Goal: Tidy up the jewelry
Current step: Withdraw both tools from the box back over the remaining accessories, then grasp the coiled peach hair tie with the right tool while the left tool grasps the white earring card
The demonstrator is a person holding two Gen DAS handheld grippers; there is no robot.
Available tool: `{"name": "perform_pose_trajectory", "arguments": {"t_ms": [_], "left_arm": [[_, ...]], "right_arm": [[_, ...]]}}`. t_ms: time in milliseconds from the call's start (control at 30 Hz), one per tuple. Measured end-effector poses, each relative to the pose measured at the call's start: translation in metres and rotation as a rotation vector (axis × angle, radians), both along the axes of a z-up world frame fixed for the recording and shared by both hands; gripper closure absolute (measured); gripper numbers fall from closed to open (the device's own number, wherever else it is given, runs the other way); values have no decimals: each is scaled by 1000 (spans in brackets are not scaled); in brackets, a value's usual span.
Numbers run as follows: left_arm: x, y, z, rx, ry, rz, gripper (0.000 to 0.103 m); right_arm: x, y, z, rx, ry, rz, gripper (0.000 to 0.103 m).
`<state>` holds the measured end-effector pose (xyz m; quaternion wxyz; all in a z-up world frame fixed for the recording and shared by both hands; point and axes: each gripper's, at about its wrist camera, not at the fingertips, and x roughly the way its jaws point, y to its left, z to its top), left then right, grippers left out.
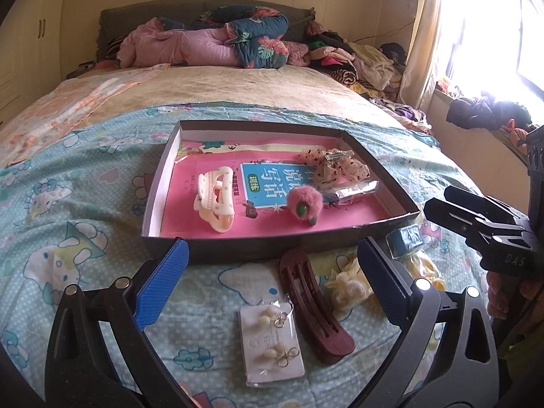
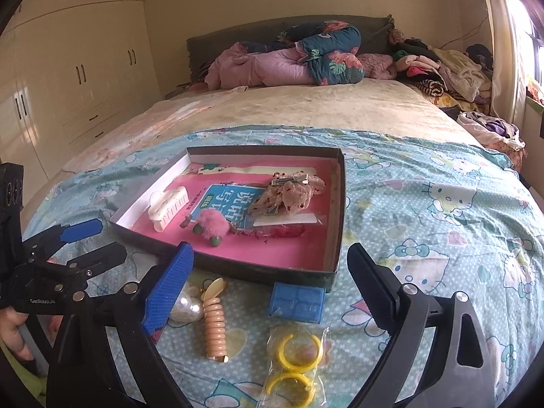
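A shallow dark box [image 1: 272,250] with a pink lining lies on the cartoon-print bedspread. In it are a cream claw clip [image 1: 216,200], a pink fuzzy hair tie [image 1: 302,202] and a dotted bow clip [image 1: 335,166]. My left gripper [image 1: 272,255] stands wide open and empty just in front of the box, above a dark red hair clip [image 1: 314,306] and an earring card [image 1: 273,343]. My right gripper [image 2: 270,250] is also open and empty, over a small blue case [image 2: 297,301], a peach spiral hair tie [image 2: 214,319], a pearl piece [image 2: 185,306] and bagged yellow rings [image 2: 294,363].
Rolled quilts [image 1: 210,40] lie at the head of the bed and a heap of clothes [image 1: 357,57] at the far right by the window. A wardrobe [image 2: 68,68] runs along the left wall. A hand [image 2: 13,333] holds the left gripper's handle.
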<state>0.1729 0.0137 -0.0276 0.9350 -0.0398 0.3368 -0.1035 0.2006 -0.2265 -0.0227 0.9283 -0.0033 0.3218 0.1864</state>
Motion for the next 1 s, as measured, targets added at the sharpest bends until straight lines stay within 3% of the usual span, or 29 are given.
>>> {"name": "perform_pose_trajectory", "arguments": {"t_ms": [1000], "left_arm": [[-39, 30, -20, -6, 59, 38, 12]], "right_arm": [[-42, 37, -34, -61, 61, 131, 15]]}}
